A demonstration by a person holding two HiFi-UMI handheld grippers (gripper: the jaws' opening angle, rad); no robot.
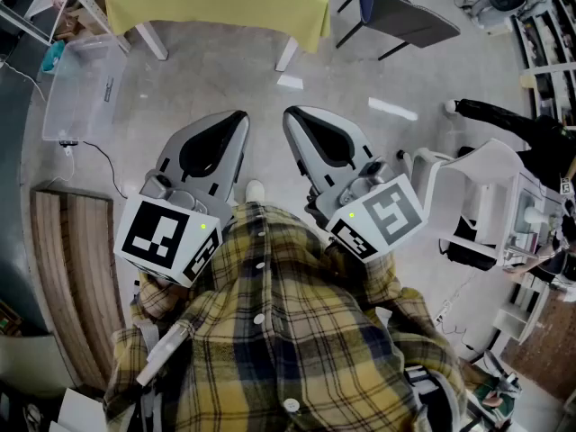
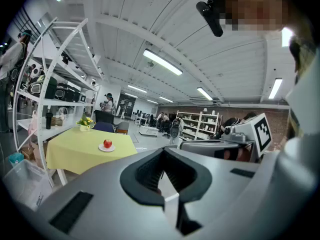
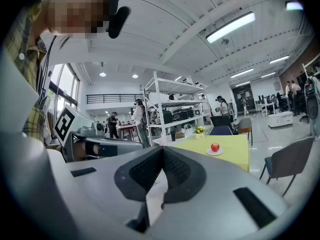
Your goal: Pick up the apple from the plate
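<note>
The person is holding two grippers side by side close to a plaid shirt (image 1: 288,331), both pointing at the far table (image 1: 216,3). The left gripper (image 1: 236,120) is clenched, its two jaws meeting at the tips with nothing between them. The right gripper (image 1: 293,117) is clenched and empty in the same way. Each is carrying one marker cube, so two cubes are showing, one at the left (image 1: 166,239) and one at the right (image 1: 382,214).

One apple (image 2: 107,143) is sitting on one white plate (image 2: 106,148), which is lying on the yellow cloth of the one table, well apart from both grippers. One pot of yellow flowers (image 2: 86,124) is standing on the far side of that table, beyond the plate. One dark chair (image 1: 405,16) is standing on the floor to the right of the table. One clear bin (image 1: 81,88) is lying on the floor to its left.
</note>
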